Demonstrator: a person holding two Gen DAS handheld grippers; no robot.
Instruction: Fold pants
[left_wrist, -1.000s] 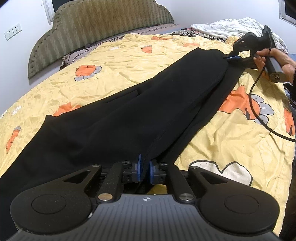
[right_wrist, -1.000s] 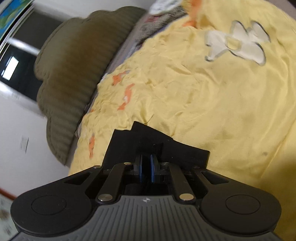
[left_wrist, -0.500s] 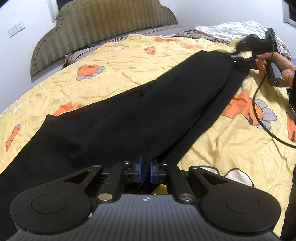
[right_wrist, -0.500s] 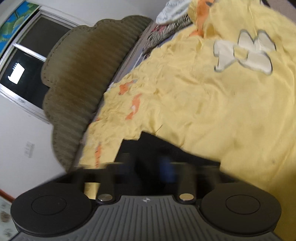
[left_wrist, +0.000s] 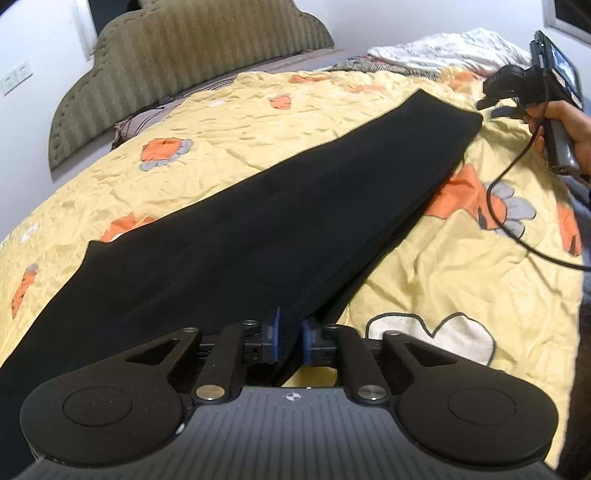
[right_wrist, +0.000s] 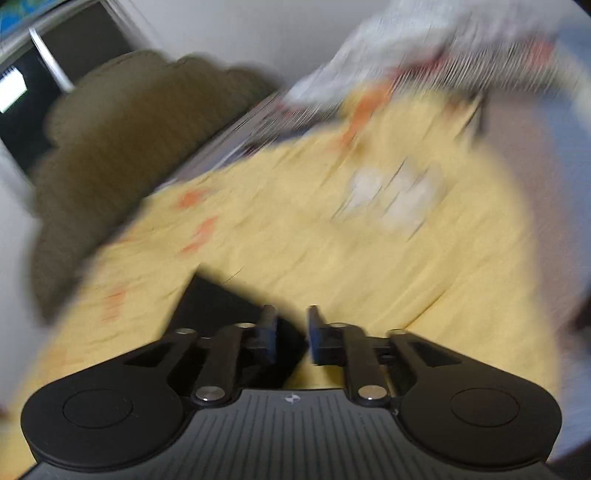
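Observation:
Black pants (left_wrist: 295, 221) lie folded lengthwise, one leg on the other, across a yellow bedspread (left_wrist: 258, 110). My left gripper (left_wrist: 290, 338) is shut on the pants' near edge by the waist end. My right gripper (left_wrist: 495, 107) is at the far right, just past the leg cuffs, held in a hand. In the blurred right wrist view its fingers (right_wrist: 291, 336) stand apart and empty, with a corner of the pants (right_wrist: 221, 302) lying below and left of them.
An olive padded headboard (left_wrist: 184, 55) stands at the back left. A pile of white and patterned bedding (left_wrist: 443, 51) lies at the far end. A black cable (left_wrist: 495, 206) hangs from the right gripper over the bedspread.
My right gripper has let go of the leg cuffs and pulled back to the right. The top leg now lies flat over the lower one. The left gripper keeps its hold.

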